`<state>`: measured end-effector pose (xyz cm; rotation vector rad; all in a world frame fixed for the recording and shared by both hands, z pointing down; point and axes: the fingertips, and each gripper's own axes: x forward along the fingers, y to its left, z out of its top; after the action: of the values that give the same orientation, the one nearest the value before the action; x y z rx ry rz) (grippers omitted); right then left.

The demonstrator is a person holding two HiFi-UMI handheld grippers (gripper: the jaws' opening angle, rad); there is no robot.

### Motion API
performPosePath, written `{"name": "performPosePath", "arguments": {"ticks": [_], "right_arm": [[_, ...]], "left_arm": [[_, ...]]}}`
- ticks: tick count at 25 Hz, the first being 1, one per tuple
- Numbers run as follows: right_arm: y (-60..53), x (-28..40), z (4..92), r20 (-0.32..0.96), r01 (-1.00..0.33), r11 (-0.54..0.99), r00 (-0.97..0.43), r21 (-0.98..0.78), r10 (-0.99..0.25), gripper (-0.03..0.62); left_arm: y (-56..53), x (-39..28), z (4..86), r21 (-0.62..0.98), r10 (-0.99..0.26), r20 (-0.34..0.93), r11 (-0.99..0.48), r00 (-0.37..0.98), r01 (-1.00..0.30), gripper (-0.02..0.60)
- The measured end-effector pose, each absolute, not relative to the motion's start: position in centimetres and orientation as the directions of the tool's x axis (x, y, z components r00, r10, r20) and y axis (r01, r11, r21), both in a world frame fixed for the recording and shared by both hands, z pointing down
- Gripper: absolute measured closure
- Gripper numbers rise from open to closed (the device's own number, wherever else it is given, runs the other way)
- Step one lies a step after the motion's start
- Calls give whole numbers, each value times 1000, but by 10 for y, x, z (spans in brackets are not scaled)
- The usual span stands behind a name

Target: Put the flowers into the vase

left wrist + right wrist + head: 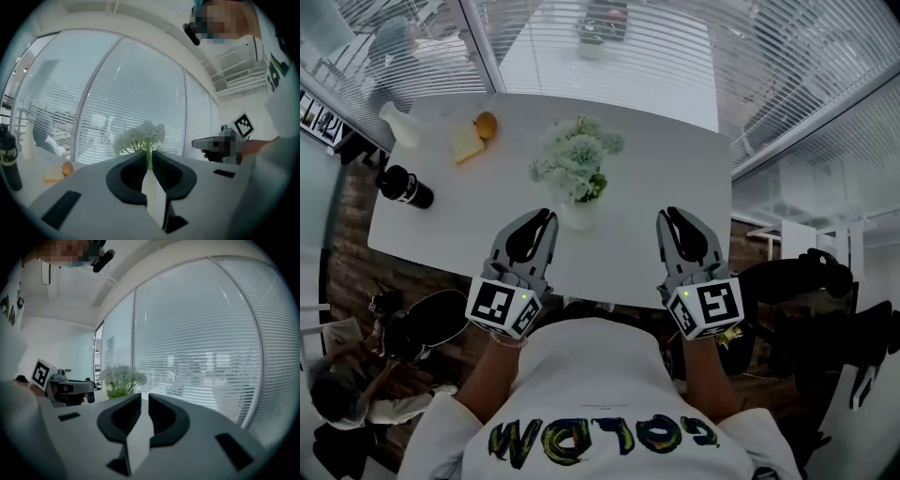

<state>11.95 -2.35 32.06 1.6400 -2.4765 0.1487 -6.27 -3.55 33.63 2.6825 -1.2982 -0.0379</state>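
Flowers (577,159) stood in the white vase (578,217) on the table (675,173). A black bottle (405,187) lay at far left. The left gripper (547,217), clenched on nothing, hovered just left of the vase. The right gripper (667,217), likewise clenched and empty, hung farther right.

One table (675,187) bears one vase (578,216) at its middle, and in it stands one bunch of pale flowers (577,159). At the table's left end there are two bottles, a black bottle (405,187) nearer and a white bottle (401,127) farther, with one orange fruit (487,124) and one yellow slab (467,143) just right of the white one. Two grippers are at the near edge, the left gripper (547,217) and the right gripper (669,216).
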Motion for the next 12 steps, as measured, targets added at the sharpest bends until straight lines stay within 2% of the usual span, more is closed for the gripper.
{"name": "performPosePath", "arguments": {"ticks": [6,12], "right_arm": [[-7,123,313,198,-928,372,-363,12,-911,556],[3,127,304,189,-932,361,-350,24,-917,568]], "left_arm": [[-30,-63,320,157,-780,27,-614,625,-773,560],[-27,-60,316,162,-780,18,-615,626,-772,563]]}}
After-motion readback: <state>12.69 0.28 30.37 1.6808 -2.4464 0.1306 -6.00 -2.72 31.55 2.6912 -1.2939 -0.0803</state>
